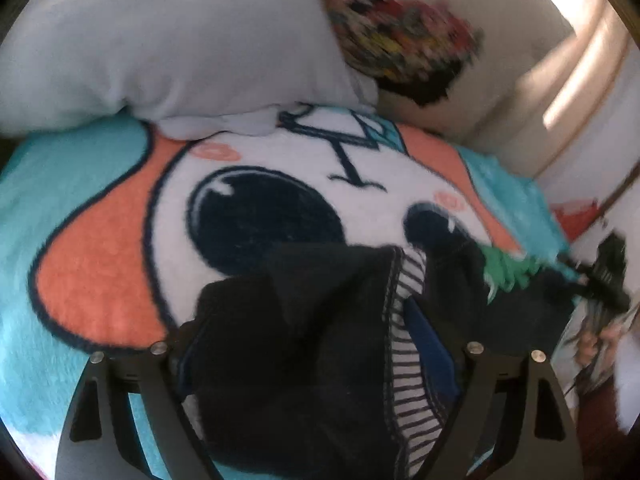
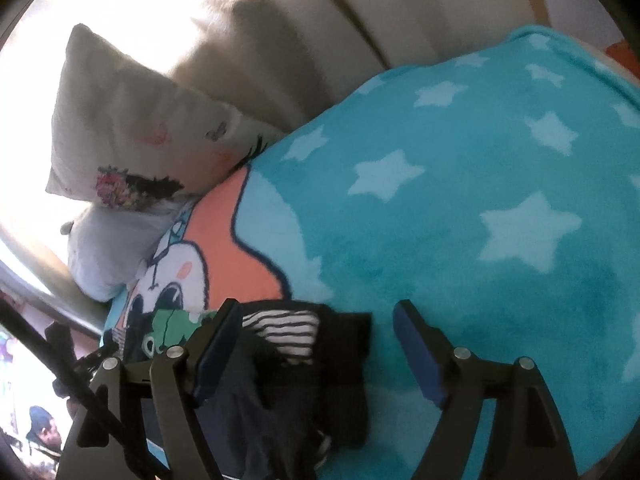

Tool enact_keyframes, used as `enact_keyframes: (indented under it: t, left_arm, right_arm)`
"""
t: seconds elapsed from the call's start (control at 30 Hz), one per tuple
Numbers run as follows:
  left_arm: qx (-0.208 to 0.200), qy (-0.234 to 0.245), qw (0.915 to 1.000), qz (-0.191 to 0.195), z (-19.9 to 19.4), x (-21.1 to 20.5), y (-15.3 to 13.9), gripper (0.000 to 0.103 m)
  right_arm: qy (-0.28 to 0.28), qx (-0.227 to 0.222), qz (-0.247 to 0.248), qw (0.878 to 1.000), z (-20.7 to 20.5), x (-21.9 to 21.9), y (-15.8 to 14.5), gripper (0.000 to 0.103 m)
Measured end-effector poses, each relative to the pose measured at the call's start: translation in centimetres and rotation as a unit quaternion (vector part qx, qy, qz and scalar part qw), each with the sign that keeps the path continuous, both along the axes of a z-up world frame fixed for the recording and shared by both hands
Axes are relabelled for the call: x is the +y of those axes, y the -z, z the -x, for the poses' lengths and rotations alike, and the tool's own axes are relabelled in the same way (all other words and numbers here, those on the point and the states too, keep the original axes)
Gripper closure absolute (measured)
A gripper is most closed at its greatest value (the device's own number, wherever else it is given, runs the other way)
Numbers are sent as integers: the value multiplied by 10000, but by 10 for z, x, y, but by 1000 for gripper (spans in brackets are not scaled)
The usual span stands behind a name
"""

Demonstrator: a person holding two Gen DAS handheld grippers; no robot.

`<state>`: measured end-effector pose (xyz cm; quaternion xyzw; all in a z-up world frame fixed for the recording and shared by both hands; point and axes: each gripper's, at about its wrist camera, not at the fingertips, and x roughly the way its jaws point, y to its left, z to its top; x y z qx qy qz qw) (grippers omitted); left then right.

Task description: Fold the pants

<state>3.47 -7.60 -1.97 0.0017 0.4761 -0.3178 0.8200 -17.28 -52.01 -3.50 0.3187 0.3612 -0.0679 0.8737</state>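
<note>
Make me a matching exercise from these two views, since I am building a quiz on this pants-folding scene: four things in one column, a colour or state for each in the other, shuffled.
Things
1. dark pants with a striped lining
2. fleece cartoon blanket
3. plain soft pillow
4. right tool

Descriptions
A. pale grey-white, leaning at the head of the bed
B. open, fingers spread over crumpled fabric
C. black, bunched in a heap
D. turquoise with pale stars

Pairs: 1-C, 2-D, 3-A, 4-B
</note>
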Motion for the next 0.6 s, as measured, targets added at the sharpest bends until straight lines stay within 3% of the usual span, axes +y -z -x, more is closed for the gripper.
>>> enact_keyframes:
  t: [0.07, 0.1, 0.13, 0.2, 0.27, 0.37, 0.47, 0.6]
  left_arm:
    - [-262, 98, 9990, -341, 7, -9, 2, 27]
    - [-326, 115, 9986, -410, 9, -11, 2, 44]
    - [-284, 158, 9989, -324, 11, -11, 1, 63]
    - [-49, 204, 9998, -17, 10, -8, 1, 75]
    - [-115, 92, 9999, -28, 12, -9, 1, 75]
    - [-85, -58, 9999, 107, 12, -8, -4, 76]
    - [-80, -137, 9993, 341, 7, -7, -17, 76]
    - [-195, -303, 9986, 377, 0, -13, -27, 76]
  right_arm:
    - [-164, -20, 61, 9998, -4, 9, 3, 20]
    - [-247, -30, 97, 9996, -5, 13, 4, 20]
    - [-335, -41, 132, 9993, -6, 19, 5, 20]
    - [-555, -8, 223, 9982, -9, 33, 7, 28]
    - [-794, 105, 308, 9963, -13, 48, 9, 70]
    - [-844, 30, 163, 9963, -14, 51, 5, 76]
    - [-738, -177, 102, 9971, -16, 43, -9, 78]
    - [-673, -357, 231, 9968, -27, 32, -28, 78]
